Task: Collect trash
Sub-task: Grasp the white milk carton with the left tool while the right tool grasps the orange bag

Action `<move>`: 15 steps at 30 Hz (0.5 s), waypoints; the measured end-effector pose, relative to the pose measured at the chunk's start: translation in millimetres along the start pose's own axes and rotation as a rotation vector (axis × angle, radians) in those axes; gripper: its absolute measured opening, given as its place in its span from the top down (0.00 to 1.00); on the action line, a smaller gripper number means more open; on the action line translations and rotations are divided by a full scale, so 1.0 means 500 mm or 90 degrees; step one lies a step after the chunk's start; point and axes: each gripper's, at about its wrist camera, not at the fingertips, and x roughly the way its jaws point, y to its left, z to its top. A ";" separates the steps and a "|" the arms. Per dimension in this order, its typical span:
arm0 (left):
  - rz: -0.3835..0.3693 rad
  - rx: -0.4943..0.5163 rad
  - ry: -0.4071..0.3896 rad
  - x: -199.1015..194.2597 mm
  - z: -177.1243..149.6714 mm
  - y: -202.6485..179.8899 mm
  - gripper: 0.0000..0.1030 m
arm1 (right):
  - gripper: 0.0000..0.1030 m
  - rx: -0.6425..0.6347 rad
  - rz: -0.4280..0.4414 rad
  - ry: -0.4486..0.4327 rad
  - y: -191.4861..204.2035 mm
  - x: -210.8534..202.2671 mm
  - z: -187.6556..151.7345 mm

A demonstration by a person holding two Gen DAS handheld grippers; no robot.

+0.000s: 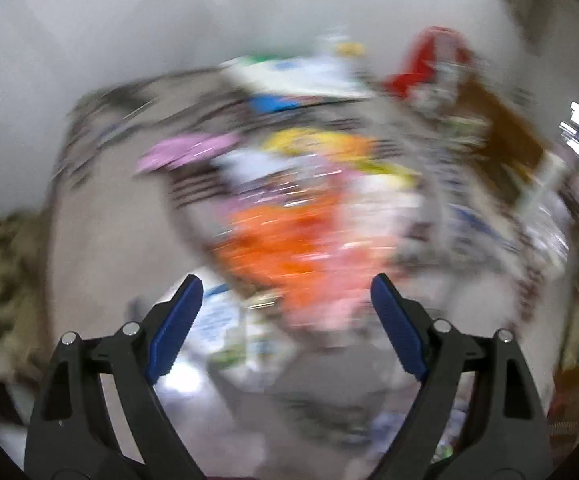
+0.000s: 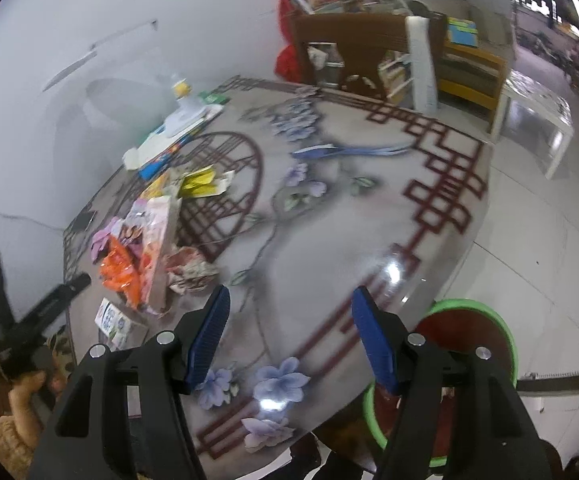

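A round surface point(image 2: 329, 240) with a glossy floral and lattice print fills the right wrist view. The trash sits in a heap near its left edge, close to the wall: an orange wrapper point(image 2: 119, 270), a pink packet point(image 2: 157, 236) leaning on it, a purple wrapper point(image 2: 103, 238), a crumpled paper wad point(image 2: 191, 268), yellow paper point(image 2: 199, 184) and a small white carton point(image 2: 113, 322). Farther back lie a stack of papers and boxes point(image 2: 169, 136) and a bottle with a yellow cap point(image 2: 181, 90).

The right gripper point(image 2: 289, 334) hovers over bare tabletop, fingers apart with nothing between them, well apart from the heap. The left gripper point(image 1: 285, 320) hangs over the heap in a heavily blurred view, fingers wide apart and empty.

A green-rimmed stool point(image 2: 505, 344) stands by the near edge; a brown shelf unit point(image 2: 349, 40) stands beyond.
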 end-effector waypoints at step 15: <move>0.045 -0.109 0.172 0.164 -0.035 0.066 0.10 | 0.40 -0.016 0.021 0.026 0.034 0.014 -0.024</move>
